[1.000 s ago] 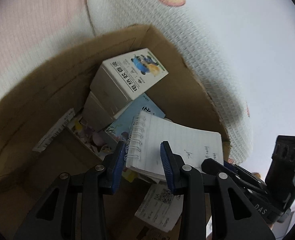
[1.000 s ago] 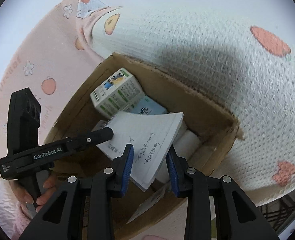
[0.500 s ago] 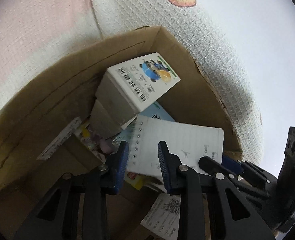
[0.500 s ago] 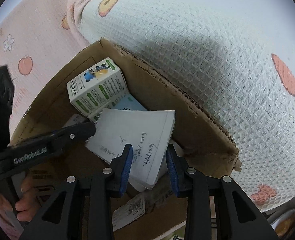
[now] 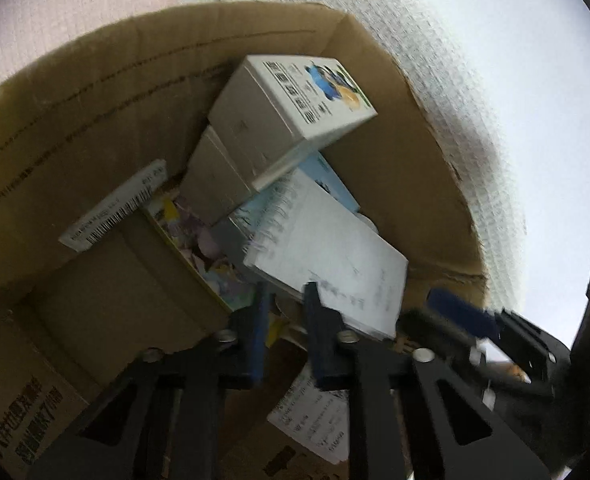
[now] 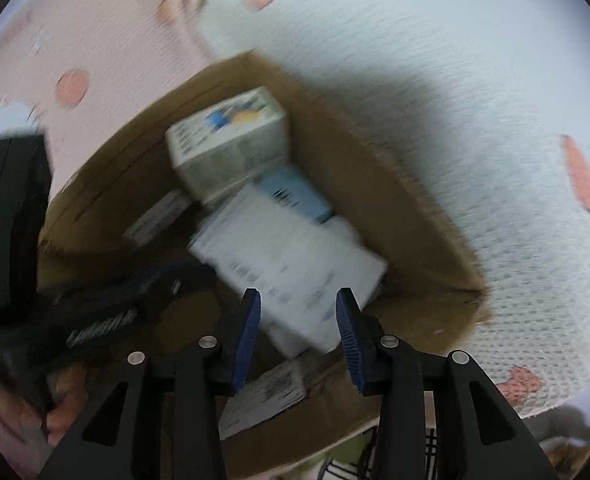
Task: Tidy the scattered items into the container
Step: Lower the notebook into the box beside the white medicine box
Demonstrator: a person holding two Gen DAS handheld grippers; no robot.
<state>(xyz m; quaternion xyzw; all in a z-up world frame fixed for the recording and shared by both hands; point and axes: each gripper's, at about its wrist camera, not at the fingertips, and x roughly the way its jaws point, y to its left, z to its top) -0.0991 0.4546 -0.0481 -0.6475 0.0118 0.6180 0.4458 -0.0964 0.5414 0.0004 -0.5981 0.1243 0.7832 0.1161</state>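
Cardboard box [image 5: 95,92]: brown, open-topped, wrapping around ahead of both tools; it stands on a waffle-weave blanket [image 6: 475,140] printed with fruit.
Printed carton [image 5: 295,120]: tilted against the far wall, beyond the left tool, propped on another pale box.
Spiral notepad [image 5: 335,256]: lying inside the box at a slant on the pile, just ahead of both tools, its near edge right at the left tool's tips.
Left tool [image 5: 283,320]: fingers a narrow gap apart; blur hides whether they pinch the notepad's edge, so I cannot tell.
Right tool [image 6: 297,320]: spread wide, nothing between the fingers, notepad just beyond its tips.
Risk: the notepad sits unevenly on loose items, so pulling away carelessly could drag it off the pile.
Second risk: the leaning carton may topple if the pile under it shifts.
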